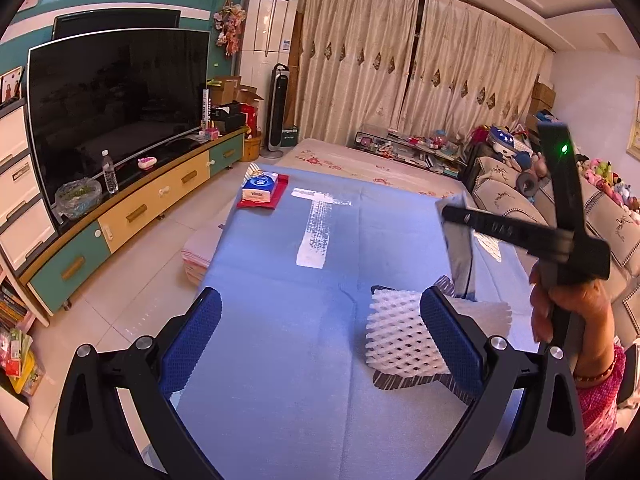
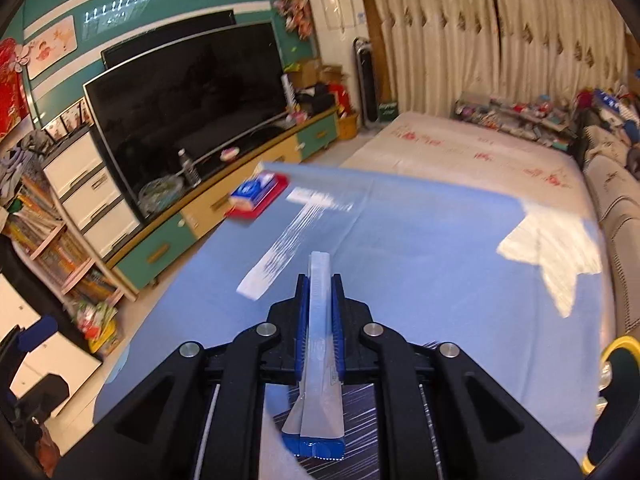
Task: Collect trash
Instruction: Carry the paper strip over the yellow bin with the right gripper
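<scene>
My right gripper [image 2: 320,280] is shut on a flat silver and blue wrapper [image 2: 320,400], held on edge above the blue tabletop [image 2: 420,260]. The left wrist view shows the same gripper [image 1: 450,214] raised at the right, the wrapper [image 1: 460,248] hanging from it and a hand [image 1: 572,312] on its handle. My left gripper [image 1: 320,332] is open low over the table. A white foam net [image 1: 400,332] lies just behind its right finger [image 1: 452,336], resting on a dark striped sheet [image 1: 400,382]. That sheet [image 2: 360,412] also lies under the held wrapper.
A tissue pack on a red pad [image 1: 260,188] sits at the table's far left corner, beside a white tape mark [image 1: 316,232]. A TV [image 1: 116,108] and low cabinet [image 1: 136,216] line the left wall. A sofa [image 1: 508,200] runs along the right. A yellow-rimmed object [image 2: 620,344] is at the right edge.
</scene>
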`<state>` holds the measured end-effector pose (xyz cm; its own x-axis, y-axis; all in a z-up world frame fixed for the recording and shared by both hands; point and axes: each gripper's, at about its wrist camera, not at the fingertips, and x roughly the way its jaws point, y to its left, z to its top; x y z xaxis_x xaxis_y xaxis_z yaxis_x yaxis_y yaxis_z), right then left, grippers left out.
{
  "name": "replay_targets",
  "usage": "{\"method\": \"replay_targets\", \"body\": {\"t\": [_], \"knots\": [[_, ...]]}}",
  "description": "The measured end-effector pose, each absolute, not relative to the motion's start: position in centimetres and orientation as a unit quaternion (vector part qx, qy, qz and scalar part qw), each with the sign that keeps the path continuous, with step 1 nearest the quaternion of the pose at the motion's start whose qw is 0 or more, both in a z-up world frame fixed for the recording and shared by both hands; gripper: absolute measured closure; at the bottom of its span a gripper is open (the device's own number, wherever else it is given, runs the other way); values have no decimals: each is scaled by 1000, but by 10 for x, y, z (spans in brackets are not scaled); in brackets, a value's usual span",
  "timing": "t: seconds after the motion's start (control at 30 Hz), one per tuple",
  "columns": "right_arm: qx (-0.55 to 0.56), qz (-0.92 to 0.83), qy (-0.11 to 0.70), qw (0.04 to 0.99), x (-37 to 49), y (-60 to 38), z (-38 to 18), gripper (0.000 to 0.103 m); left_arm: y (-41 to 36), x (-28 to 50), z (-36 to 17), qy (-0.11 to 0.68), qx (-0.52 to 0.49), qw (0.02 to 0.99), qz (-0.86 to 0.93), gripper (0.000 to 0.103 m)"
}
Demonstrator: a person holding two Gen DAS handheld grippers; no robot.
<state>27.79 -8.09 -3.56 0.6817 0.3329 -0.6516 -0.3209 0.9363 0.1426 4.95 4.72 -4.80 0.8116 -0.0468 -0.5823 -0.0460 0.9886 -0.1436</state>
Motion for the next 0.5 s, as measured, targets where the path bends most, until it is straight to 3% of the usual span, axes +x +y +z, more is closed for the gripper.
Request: {"method": "replay_targets", "body": {"t": [0.5], "knots": [[37,111,302,946,252,-172,-1,92,22,64,-59,333,-61,940,-37,5]]}}
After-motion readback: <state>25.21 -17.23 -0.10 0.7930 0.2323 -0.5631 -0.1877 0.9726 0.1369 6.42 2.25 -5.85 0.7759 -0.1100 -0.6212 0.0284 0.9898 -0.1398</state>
